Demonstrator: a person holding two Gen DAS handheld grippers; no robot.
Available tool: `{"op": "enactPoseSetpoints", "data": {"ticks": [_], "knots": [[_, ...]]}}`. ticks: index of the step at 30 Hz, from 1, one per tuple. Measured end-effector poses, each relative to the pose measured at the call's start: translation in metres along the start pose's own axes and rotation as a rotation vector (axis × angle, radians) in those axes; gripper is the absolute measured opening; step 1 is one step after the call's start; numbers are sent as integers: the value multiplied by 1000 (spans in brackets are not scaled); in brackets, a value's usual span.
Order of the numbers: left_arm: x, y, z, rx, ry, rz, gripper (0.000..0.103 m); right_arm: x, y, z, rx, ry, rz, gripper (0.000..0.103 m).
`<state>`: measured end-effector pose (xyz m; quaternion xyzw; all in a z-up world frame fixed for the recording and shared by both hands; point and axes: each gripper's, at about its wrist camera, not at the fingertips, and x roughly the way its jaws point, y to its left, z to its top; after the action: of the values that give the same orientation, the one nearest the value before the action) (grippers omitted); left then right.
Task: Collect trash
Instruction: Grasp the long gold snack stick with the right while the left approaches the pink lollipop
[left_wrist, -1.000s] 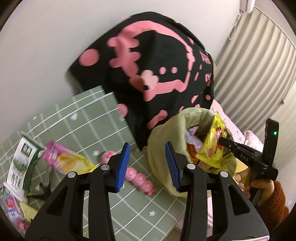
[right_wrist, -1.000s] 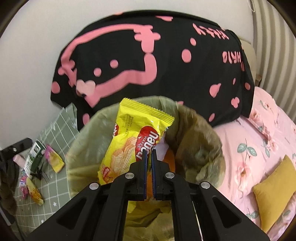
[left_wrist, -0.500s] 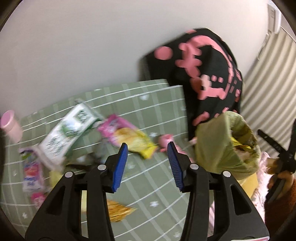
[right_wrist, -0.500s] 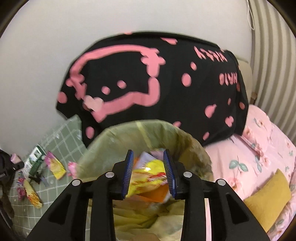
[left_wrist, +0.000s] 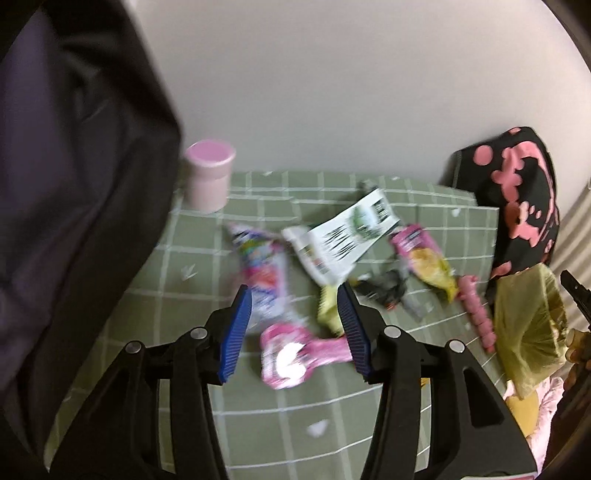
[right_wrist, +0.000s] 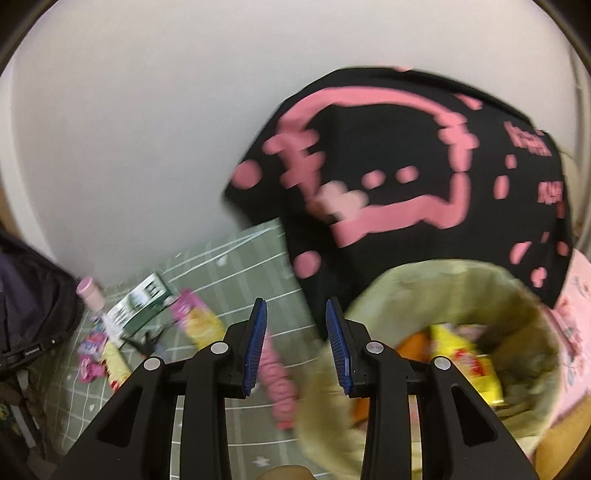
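In the left wrist view my left gripper hangs over a heap of wrappers on a green checked mat, and its jaws are opening. A pink wrapper lies on the mat below the gap and the pads do not touch it. Beyond lie a white and pink packet, a green and white carton and a pink and yellow packet. My right gripper stands open and empty beside the olive trash bag. A yellow wafer packet lies inside the bag.
A pink cup stands by the wall. A dark bag fills the left side. A black cloth with pink print hangs behind the trash bag. A pink beaded strip lies on the mat by the bag. Pink bedding lies at the right.
My right gripper let the yellow wafer packet drop into the bag and swung left. My left gripper swept left from the bag to over the wrappers, and its jaws widened.
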<state>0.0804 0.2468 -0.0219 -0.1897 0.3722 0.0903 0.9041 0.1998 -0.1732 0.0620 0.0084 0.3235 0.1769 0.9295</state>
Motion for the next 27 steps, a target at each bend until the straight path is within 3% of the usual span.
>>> {"op": "enactPoseSetpoints", "data": {"ticks": [12, 17, 22, 27], "knots": [[28, -3, -22, 48, 95, 45, 46, 43, 54, -47, -67, 129, 124, 32], [18, 5, -14, 23, 63, 42, 46, 64, 94, -74, -125, 223, 273, 38], [4, 13, -15, 12, 33, 62, 47, 80, 149, -85, -219, 259, 411, 39], [-3, 29, -25, -21, 36, 80, 47, 102, 198, -92, -332, 284, 430, 39]]}}
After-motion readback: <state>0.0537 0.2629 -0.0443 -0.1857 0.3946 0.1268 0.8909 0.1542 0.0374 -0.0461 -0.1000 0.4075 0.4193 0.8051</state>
